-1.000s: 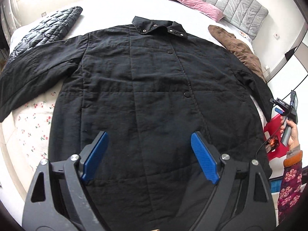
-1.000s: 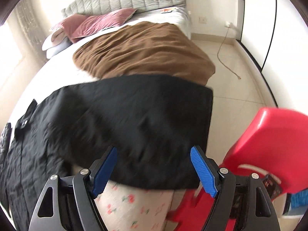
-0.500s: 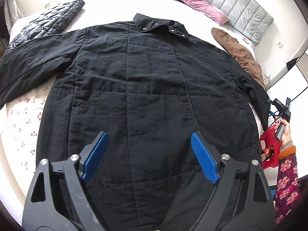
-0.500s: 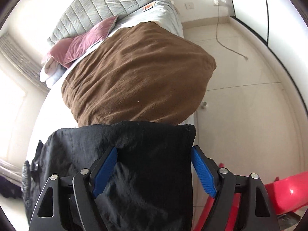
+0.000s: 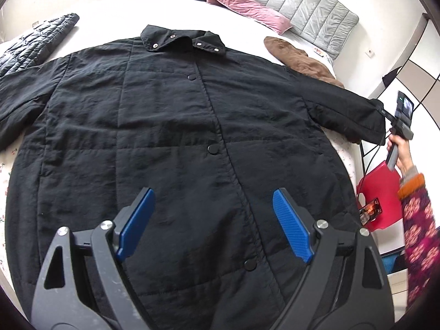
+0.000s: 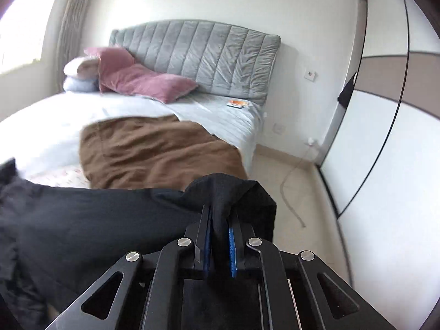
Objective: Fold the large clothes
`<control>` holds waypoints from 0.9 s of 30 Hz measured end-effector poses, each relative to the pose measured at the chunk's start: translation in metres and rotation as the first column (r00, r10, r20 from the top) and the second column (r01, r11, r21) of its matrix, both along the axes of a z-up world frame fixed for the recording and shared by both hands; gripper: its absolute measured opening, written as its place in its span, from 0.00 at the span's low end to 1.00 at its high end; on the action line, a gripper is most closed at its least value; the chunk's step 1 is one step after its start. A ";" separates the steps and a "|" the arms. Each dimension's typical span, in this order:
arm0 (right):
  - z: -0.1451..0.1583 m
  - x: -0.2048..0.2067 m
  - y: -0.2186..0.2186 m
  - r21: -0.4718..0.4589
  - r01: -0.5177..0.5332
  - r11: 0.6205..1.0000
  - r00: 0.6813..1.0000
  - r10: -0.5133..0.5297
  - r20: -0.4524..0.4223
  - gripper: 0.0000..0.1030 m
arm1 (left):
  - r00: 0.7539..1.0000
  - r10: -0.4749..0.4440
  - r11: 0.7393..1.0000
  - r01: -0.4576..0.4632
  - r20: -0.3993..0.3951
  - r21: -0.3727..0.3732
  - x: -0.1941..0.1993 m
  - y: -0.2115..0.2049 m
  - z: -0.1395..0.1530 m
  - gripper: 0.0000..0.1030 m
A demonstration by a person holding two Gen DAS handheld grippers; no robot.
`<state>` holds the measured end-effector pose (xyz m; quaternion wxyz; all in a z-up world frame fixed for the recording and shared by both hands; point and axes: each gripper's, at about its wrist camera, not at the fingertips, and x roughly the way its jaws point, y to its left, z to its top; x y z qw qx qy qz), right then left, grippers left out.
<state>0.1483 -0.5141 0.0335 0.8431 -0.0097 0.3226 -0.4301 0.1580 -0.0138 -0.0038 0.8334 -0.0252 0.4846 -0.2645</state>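
Coat: black coat point(image 5: 170, 126) lies front-up and spread flat across the bed point(image 5: 115, 8), collar toward the headboard point(image 5: 299, 8)
Right hand-held gripper point(image 6: 219, 227): pressed together, pinching the coat's right sleeve cuff point(image 6: 228, 192), lifted off the bed edge
Left hand-held gripper point(image 5: 211, 222): spread wide above the coat's lower front, nothing between the pads
Open room: bare floor point(image 6: 297, 200) beside the bed
Edges: brown blanket point(image 6: 154, 154) reaches the bed's side
Cut off: left sleeve and hem run out of view
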 end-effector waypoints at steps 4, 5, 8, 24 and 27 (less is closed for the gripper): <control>-0.011 0.006 -0.012 0.051 0.118 0.992 0.993 -0.118 -0.005 0.24 | 0.998 0.009 0.999 -0.007 -0.064 0.035 0.005 0.003 -0.009 0.85; -0.004 0.000 -0.009 0.072 0.108 0.992 0.992 -0.112 0.056 0.42 | 0.998 0.002 0.999 0.001 -0.066 0.045 0.007 0.006 -0.007 0.85; 0.021 0.012 0.024 0.082 -0.012 0.997 0.995 0.004 0.098 0.61 | 0.999 0.013 0.991 -0.007 -0.047 0.130 0.027 0.012 0.004 0.85; -0.023 0.215 0.252 0.334 -0.526 0.783 0.836 0.547 0.035 0.80 | 0.973 0.081 0.983 -0.113 0.215 0.142 0.194 -0.018 -0.008 0.85; -0.085 0.202 0.203 0.403 -0.457 0.793 0.859 0.512 -0.032 0.80 | 0.987 0.118 0.980 -0.134 0.108 0.148 0.206 0.027 -0.062 0.85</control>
